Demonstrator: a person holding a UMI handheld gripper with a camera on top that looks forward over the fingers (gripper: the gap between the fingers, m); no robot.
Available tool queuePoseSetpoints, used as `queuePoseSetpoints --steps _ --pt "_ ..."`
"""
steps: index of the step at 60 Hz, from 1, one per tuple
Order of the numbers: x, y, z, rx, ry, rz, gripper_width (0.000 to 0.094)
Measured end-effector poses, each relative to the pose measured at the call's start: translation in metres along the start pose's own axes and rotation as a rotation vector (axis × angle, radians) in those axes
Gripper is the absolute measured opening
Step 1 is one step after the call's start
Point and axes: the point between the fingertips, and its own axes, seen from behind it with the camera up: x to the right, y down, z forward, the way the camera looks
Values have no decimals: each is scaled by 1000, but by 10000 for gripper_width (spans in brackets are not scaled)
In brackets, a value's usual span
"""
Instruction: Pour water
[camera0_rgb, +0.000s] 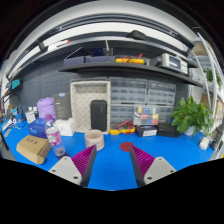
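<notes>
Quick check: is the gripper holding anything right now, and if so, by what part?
Nothing is held. The gripper is open, with only bare blue table between its fingers.

A blue table (110, 170) carries the things. At its near left lies a brown package (33, 149), and just right of it stands a small clear bottle (54, 139). Farther left there are a purple container (46, 108) and a white box (65, 127). Near the middle stands a beige cup (95, 139). At the far right of the middle are small coloured items (122, 128) and a box (147, 124). A green potted plant (190, 115) stands at the far right
</notes>
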Motion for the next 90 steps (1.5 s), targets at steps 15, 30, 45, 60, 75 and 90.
queuePoseSetpoints --steps 15,30,45,60,75,90 --pt "-141 58 18 -48 -153 21 664" --pt "-220 73 61 -60 -199 17 669" --pt "-252 60 120 -36 -180 3 667" --pt "-260 41 158 50 -144 -31 569" --pt "-259 38 161 101 -127 -39 358" --pt "-255 36 164 87 -116 18 355"
